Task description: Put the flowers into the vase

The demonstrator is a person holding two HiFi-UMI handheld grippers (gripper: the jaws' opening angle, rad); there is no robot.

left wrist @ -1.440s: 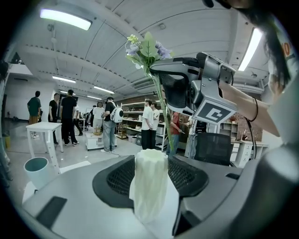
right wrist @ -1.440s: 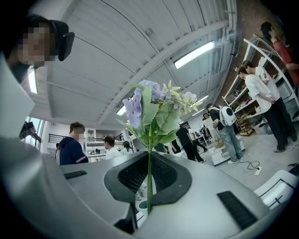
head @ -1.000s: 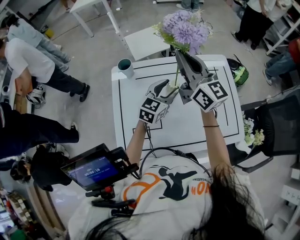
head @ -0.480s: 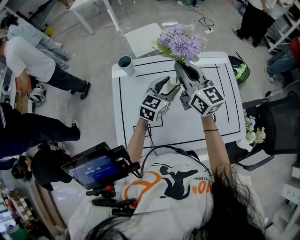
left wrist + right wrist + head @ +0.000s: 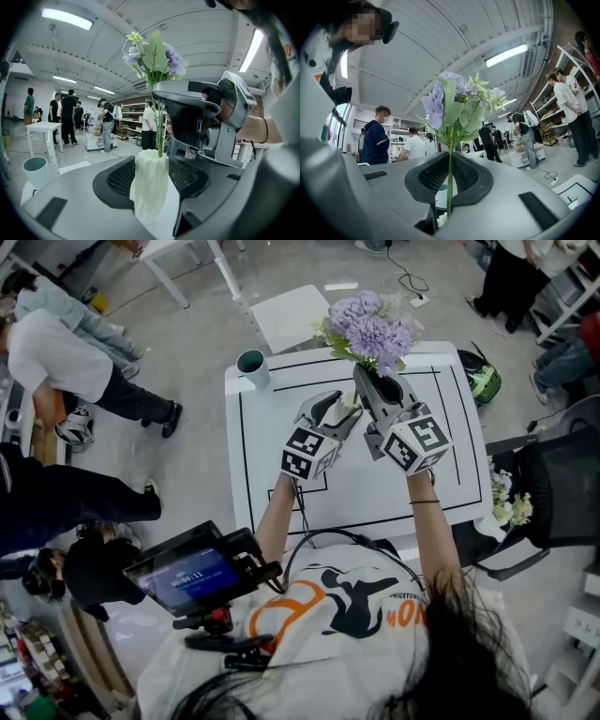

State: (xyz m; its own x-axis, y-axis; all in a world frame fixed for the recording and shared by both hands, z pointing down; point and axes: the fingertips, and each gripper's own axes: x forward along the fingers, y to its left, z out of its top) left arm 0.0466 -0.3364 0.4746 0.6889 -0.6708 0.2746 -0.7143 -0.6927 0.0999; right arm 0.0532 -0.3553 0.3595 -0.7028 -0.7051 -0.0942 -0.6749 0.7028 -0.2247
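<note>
A bunch of purple flowers [image 5: 371, 326] with green leaves stands on a thin green stem [image 5: 449, 178]. My right gripper [image 5: 373, 381] is shut on that stem just below the leaves. Between the jaws of my left gripper [image 5: 337, 411] a white ribbed vase [image 5: 151, 187] stands upright, and the pads hold it from both sides. In the left gripper view the stem [image 5: 160, 140] runs straight down into the vase's mouth, with the right gripper [image 5: 206, 119] close above it. Both grippers hover over the white table [image 5: 281, 493] near its far middle.
A teal cup [image 5: 251, 365] stands at the table's far left corner. More flowers [image 5: 506, 507] lie on a chair to the right. A white stool [image 5: 291, 320] is beyond the table, and several people stand or sit around the room.
My right gripper has come down with the flowers, and the stem has sunk lower into the vase. The left gripper and the vase have kept still.
</note>
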